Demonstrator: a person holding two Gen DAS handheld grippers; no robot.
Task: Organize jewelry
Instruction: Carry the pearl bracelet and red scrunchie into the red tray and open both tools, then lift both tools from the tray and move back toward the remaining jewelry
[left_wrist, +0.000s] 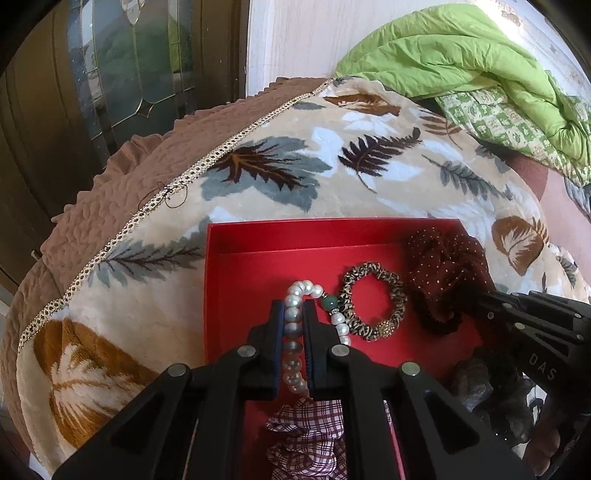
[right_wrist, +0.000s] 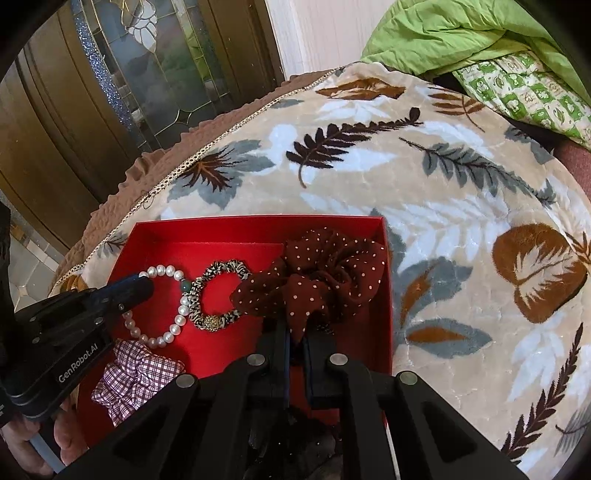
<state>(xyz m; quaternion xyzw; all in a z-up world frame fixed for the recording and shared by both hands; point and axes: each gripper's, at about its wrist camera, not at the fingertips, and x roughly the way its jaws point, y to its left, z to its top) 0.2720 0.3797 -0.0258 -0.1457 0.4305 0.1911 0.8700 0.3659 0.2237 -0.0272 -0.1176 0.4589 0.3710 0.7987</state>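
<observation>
A leaf-patterned blanket (right_wrist: 424, 206) covers the bed, with a green quilt (left_wrist: 454, 48) bunched at its far end. On the blanket sits an open red box (left_wrist: 236, 243), and everything to be sorted lies inside it. The largest piece is a dark red polka-dot scrunchie (right_wrist: 328, 273) against the box's right wall; the right gripper (right_wrist: 295, 334) has its fingers drawn narrow around a fold of that fabric. At the near left corner lies a plaid scrunchie (right_wrist: 136, 376), and something dark, perhaps another scrunchie (left_wrist: 476, 380), sits at the near right, too blurred to name. Near the middle of the box floor a leopard-print hair tie (left_wrist: 373, 301) lies flat, touching the pearl bracelet (left_wrist: 295, 332) just to its left. The left gripper (left_wrist: 293, 314) is closed narrowly on the bracelet's left side, pearls running between its fingers, while the strand's green bead (right_wrist: 185, 285) rests against the hair tie.
</observation>
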